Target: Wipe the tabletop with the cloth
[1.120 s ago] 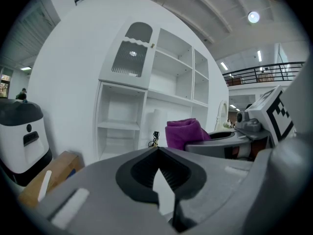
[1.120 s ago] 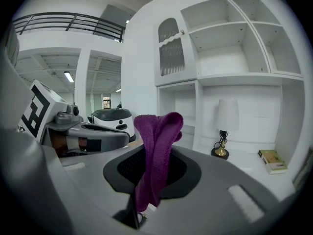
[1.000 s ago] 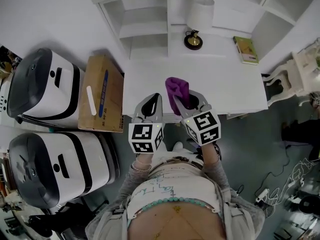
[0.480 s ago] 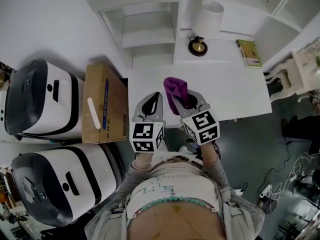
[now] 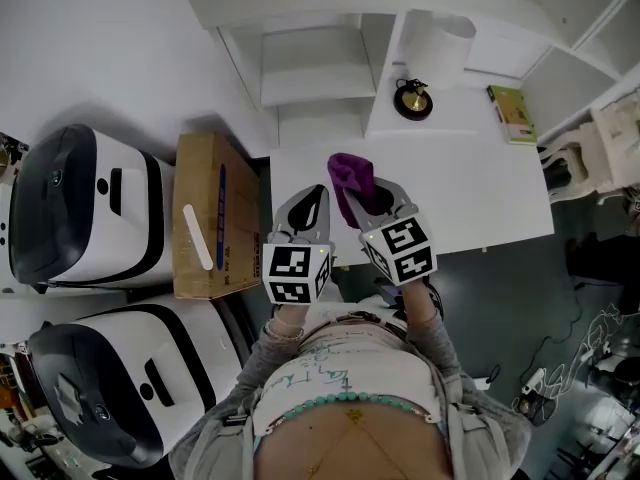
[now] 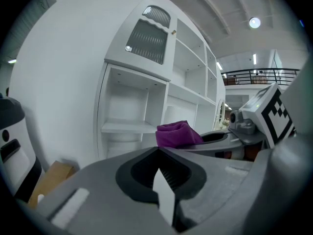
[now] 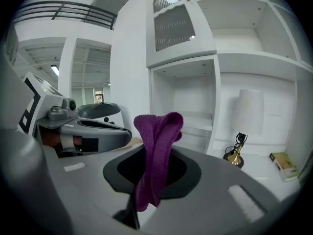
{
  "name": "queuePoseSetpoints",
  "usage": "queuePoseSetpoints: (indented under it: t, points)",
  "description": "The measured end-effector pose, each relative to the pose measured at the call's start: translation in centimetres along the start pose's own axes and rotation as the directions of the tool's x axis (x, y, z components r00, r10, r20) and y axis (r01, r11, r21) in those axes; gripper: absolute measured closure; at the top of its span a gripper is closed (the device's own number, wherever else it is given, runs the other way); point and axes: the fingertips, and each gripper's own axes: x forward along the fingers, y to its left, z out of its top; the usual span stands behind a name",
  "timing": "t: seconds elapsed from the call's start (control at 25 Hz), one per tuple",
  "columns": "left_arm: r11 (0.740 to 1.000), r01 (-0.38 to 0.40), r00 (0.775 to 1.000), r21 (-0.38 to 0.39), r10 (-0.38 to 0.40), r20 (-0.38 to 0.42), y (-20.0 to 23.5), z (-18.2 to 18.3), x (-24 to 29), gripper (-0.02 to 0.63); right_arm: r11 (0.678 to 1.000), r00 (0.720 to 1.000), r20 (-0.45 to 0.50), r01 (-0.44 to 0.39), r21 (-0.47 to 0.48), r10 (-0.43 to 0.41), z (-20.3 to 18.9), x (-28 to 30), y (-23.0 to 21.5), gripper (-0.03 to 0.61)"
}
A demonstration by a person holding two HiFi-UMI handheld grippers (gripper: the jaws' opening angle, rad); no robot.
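A purple cloth [image 5: 351,176] sticks out of my right gripper [image 5: 368,196], which is shut on it above the near edge of the white tabletop [image 5: 470,193]. In the right gripper view the cloth [image 7: 156,155] stands folded and pinched between the jaws. My left gripper [image 5: 305,205] hangs just left of it, shut and holding nothing; in the left gripper view its jaws meet with no gap, and the cloth [image 6: 177,133] shows beyond them to the right. Both grippers are held close together near the table's front left corner.
A lamp with a brass base [image 5: 413,99] and a green book [image 5: 512,114] sit at the back of the table under white shelving [image 5: 310,63]. A cardboard box [image 5: 211,216] stands left of the table, beside two black-and-white machines [image 5: 80,208].
The view has shifted, so the table and shelves sit further right in the picture. Both grippers keep the same pose, the cloth still held.
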Motion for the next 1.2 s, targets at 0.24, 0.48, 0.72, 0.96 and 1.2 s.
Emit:
queuePoseSetpoints:
  t: [0.24,0.48,0.72,0.96,1.2]
  points:
    - [1.000,0.002,1.000,-0.013,-0.002,-0.024,3.0,-1.0,0.1,0.609,1.000,0.999,-0.041,-0.014,0.001,0.014,-0.4,3.8,1.1,0.494]
    - [1.000,-0.017,1.000,-0.009,0.017,-0.021,5.9,-1.7,-0.8,0.609,0.999,0.995,-0.092,-0.032,-0.006,0.031,-1.3,7.7,2.6,0.494]
    - [0.998,-0.047,0.999,-0.028,0.047,-0.003,8.3,-2.0,-2.0,0.609,0.999,0.990,-0.134,-0.046,-0.012,0.044,-2.0,11.2,3.7,0.494]
    - [0.995,-0.081,0.996,-0.053,0.080,-0.030,9.9,-3.2,-3.1,0.609,0.998,0.981,-0.185,-0.060,-0.023,0.054,-3.0,14.4,4.3,0.494]
    - [0.986,-0.144,0.989,-0.080,0.141,-0.042,11.5,-4.0,-4.4,0.609,0.995,0.967,-0.243,-0.092,-0.032,0.082,-4.5,17.2,5.0,0.492]
